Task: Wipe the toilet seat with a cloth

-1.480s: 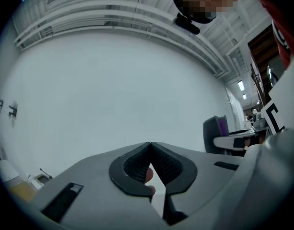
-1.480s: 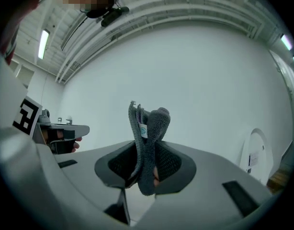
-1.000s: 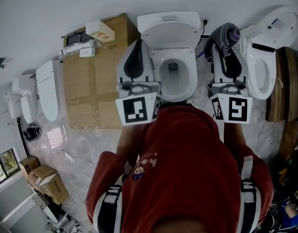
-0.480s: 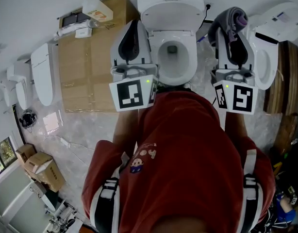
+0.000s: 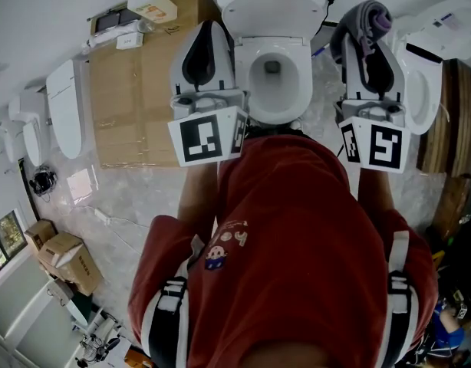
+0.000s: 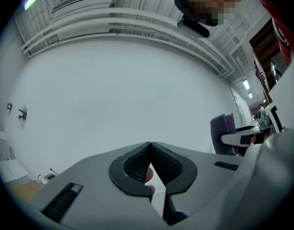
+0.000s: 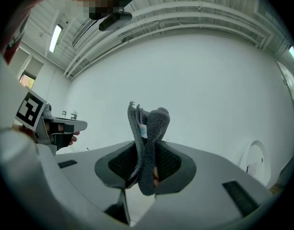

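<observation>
Closest in, looking straight down, a red shirt point(image 5: 297, 236) fills the bottom of the head view, and just past it sit two marker cubes, the left one point(image 5: 201, 138) and the right one point(image 5: 377, 146), each riding on its own tool. Now the left tool point(image 6: 150, 146): jaws pressed tight together, tips meeting, nothing pinched between them, and it hangs just left of the toilet point(image 5: 272, 110) bowl. Over to the right tool point(image 7: 146, 150): its jaws are clamped on a grey cloth point(image 7: 148, 123), folded and standing up past the tips, a small label showing on one fold. From above, that cloth bunches at the tool's nose with a purple edge, held to the right of the bowl and apart from the toilet seat point(image 5: 247, 83), between it and a second toilet point(image 5: 429, 83) further right. The lid point(image 5: 272, 15) stands open behind the seat. Off to the left, flat brown cardboard point(image 5: 136, 106) lies on the marbled floor point(image 5: 120, 205). Beyond both tools, a plain white wall point(image 6: 113, 90).
</observation>
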A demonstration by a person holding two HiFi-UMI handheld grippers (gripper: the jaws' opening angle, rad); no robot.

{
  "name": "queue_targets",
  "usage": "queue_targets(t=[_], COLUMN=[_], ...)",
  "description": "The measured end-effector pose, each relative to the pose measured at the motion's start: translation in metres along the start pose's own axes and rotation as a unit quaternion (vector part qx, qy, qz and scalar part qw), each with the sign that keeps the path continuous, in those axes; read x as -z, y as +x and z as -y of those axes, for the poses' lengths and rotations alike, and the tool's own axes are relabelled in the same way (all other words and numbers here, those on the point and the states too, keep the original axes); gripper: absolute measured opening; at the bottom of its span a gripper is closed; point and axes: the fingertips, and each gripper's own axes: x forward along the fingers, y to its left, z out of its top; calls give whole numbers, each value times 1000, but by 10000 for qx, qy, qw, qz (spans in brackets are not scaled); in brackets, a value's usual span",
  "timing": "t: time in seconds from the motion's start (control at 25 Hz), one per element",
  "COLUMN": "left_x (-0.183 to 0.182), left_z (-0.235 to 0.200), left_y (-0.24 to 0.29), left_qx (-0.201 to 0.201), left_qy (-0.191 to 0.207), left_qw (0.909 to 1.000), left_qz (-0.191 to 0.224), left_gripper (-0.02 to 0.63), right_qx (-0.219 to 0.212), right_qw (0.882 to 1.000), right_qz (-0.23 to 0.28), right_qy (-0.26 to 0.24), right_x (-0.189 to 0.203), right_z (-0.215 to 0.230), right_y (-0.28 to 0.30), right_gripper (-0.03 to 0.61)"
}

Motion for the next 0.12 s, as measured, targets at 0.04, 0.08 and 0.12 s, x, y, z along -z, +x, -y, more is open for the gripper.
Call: queue_targets(t=[0.04, 0.08, 0.12], left_x=[1, 1, 2], left_z=[1, 2, 2], left_y=[-1, -1, -1], left_qx=[-2, -4, -7], left_qy=[3, 7, 12], left_qw=[10000, 10000, 10000], left_qz=[-3, -5, -8], left_gripper=[12, 12, 12], right_qx=[-3, -8, -13], right_qw=[10000, 10000, 10000], right_qz=[4, 9, 15], right_qy=[-7, -16, -25], right_x=[0, 1, 1], right_z=[0, 0, 0], right_y=[-1, -1, -2], right_gripper=[94, 94, 94])
